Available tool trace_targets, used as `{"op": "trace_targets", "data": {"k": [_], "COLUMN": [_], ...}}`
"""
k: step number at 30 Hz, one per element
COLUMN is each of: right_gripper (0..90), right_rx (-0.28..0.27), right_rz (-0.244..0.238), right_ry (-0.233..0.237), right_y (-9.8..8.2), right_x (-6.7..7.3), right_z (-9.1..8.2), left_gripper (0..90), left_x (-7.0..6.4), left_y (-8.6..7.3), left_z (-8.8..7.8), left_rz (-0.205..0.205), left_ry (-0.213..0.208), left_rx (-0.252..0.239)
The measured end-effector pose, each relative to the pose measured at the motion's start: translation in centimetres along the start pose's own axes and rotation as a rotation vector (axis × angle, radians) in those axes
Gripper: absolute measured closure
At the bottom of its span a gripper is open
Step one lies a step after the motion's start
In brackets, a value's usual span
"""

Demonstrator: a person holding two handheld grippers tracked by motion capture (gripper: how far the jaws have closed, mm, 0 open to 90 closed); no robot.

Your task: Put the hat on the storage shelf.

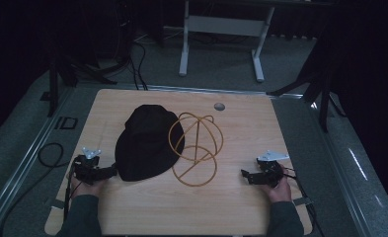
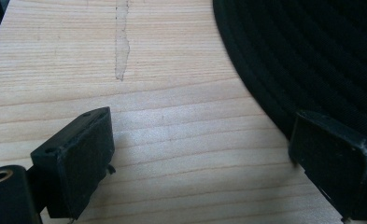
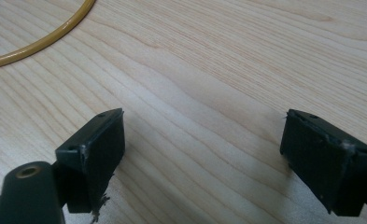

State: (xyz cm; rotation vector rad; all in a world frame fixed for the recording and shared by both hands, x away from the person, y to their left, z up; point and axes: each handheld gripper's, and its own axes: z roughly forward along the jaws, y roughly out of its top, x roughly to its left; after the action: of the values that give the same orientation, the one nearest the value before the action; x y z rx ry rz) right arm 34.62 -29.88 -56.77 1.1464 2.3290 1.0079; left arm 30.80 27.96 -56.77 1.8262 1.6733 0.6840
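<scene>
The left tongs (image 1: pixel 113 171) lie low near the bench's left edge, jaws apart with nothing between them, tips just at the brim of a black hat (image 1: pixel 146 142). The right tongs (image 1: pixel 246 176) rest near the right edge, jaws likewise spread and empty, well apart from everything else. Each is held in a hand with a dark green sleeve coming from the near edge, and each carries a pale grey three-cornered plate on top. The bench (image 1: pixel 241 207) is a light wood-grain board with rounded corners and a small round grey cap near its far edge. The hat is soft, matt cloth, domed, left of the middle. Touching its right side stands a wire frame (image 1: pixel 195 148) of thin yellow-gold hoops crossed into a globe, above a flat ring that lies on the board.

In the left gripper view, two blocky black jaws rise from the bottom, wide apart. The right one meets the hat's (image 2: pixel 312 56) brim, which shows fine ribbed stitching in curved rows. A pale, rough streak (image 2: pixel 122 42) runs along the grain of the wood (image 2: pixel 172 116).

In the right gripper view, the square black jaws stand open over bare, wavy-grained wood (image 3: pixel 209 84). A smooth yellow hoop (image 3: pixel 41 43) curves across the upper left corner.
</scene>
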Motion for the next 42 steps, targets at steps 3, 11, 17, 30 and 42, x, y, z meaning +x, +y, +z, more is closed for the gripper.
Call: {"op": "trace_targets", "data": {"k": [3, 11, 17, 30, 42], "right_gripper": [13.8, 13.8, 13.8, 13.8, 13.8], "right_rx": [0.000, 0.000, 0.001, 0.000, 0.000], "right_rz": [0.000, 0.002, 0.006, 0.005, 0.005], "right_ry": [0.000, 0.000, 0.001, 0.001, 0.001], "right_y": [0.0, 0.0, 0.0, 0.0, 0.0], "right_x": [0.0, 0.0, 0.0, 0.0, 0.0], "right_z": [0.0, 0.0, 0.0, 0.0, 0.0], "left_gripper": [7.0, 8.9, 39.8, 47.4, 47.0], "left_x": [0.0, 0.2, 0.3, -0.6, -2.6], "left_y": [0.0, 0.4, 2.1, 5.4, 8.5], "left_z": [0.0, -0.1, -0.7, -3.5, -7.6], "left_rz": [0.002, 0.018, 0.057, 0.129, 0.181], "left_ry": [-0.001, -0.020, -0.048, -0.142, -0.261], "left_rx": [0.000, 0.028, 0.147, 0.156, 0.133]}}
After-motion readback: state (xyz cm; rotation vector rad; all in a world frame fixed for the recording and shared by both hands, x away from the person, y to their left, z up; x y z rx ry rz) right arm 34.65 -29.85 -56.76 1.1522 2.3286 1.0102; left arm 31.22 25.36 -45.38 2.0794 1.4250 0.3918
